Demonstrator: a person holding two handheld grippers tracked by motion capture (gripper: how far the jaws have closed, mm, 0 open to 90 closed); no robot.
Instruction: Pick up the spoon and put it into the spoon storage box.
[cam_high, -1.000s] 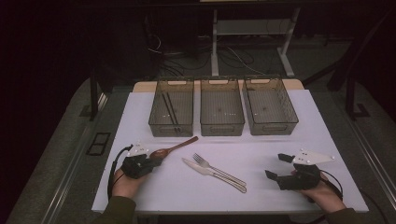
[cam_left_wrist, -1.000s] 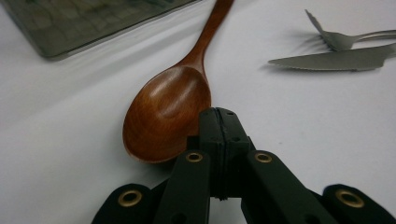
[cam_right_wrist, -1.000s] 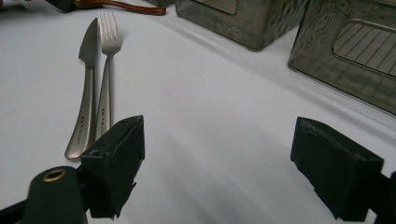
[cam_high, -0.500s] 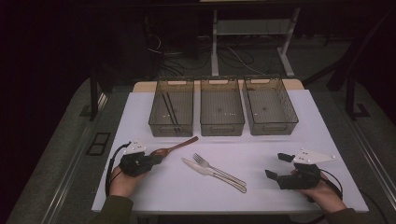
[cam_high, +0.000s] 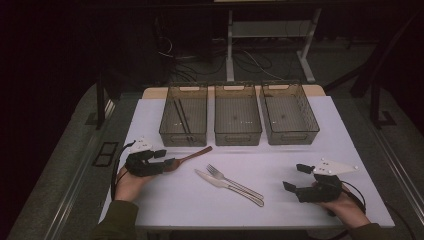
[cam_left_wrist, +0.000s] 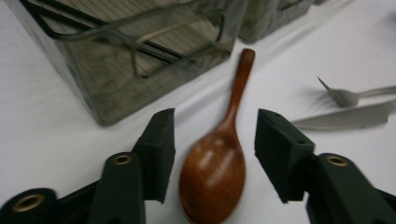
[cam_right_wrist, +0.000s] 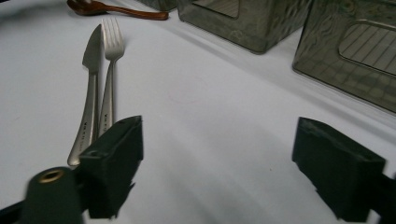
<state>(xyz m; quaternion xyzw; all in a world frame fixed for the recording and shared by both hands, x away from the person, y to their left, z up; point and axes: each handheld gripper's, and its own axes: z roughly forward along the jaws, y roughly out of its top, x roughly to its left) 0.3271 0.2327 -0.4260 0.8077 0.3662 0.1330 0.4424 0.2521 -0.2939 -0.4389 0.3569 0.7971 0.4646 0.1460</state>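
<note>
Your left gripper (cam_left_wrist: 212, 154) has just been opening, and its black jaws now stand apart on either side of the bowl of a brown, glossy wooden spoon (cam_left_wrist: 219, 158), with the pads clear of it. The spoon lies flat on the white table cover (cam_high: 300, 155), just in front of the leftmost clear plastic bin (cam_high: 183, 114), its handle pointing toward the middle bin. Expect it to be light and stiff; the polished, rounded bowl looks likely to slip between flat pads. The narrow neck or straight handle probably offers a surer hold. Your right gripper (cam_high: 295, 177) rests wide open on the table, well apart from the steel fork (cam_high: 235, 181) and knife (cam_high: 227, 186).
</note>
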